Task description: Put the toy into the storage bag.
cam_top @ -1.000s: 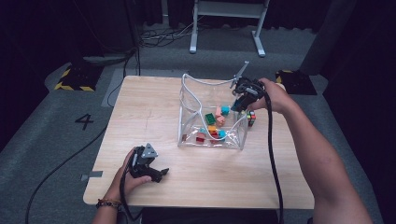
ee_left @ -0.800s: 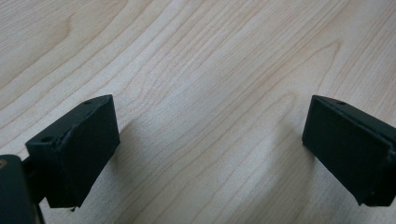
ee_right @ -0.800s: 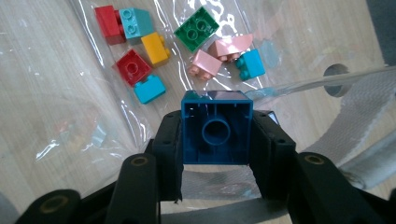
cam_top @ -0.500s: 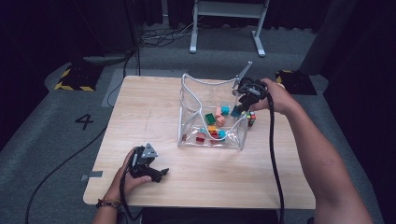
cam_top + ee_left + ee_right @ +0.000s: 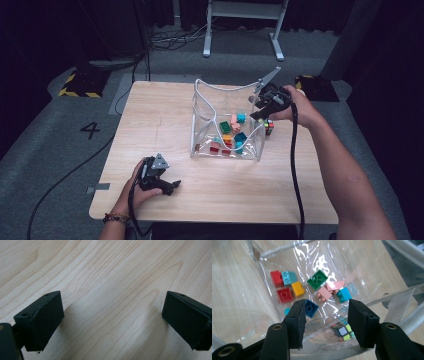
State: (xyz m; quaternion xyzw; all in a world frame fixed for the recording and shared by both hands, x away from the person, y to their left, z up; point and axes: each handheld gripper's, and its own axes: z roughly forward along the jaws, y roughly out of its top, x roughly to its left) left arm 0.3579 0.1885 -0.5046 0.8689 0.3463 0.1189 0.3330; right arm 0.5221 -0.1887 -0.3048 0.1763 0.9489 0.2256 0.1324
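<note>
Right gripper (image 5: 261,114) sits at the right edge of the clear bag (image 5: 205,107), up by its rim. In the right gripper view its jaws are partly spread and have just been opening, with nothing pinched; the bag's rim and wall show in the gap between them. The cube (image 5: 269,126), a small multicoloured puzzle cube, lies on the table (image 5: 160,120) just outside the bag's right wall, right below that gripper. In the right gripper view it shows through the plastic between the jaws (image 5: 342,331).

Inside the bag there is a scatter of bricks (image 5: 229,134) on the bottom: green, pink, teal, yellow, red and blue ones, bunched toward the near right side. The bag stands open in the middle of the table, its rim wavy.

Over on the near left, the left gripper (image 5: 170,187) rests low on the table, held in the left hand (image 5: 134,186), well apart from the bag. Its jaws are spread wide over bare wood, with nothing between them.
</note>
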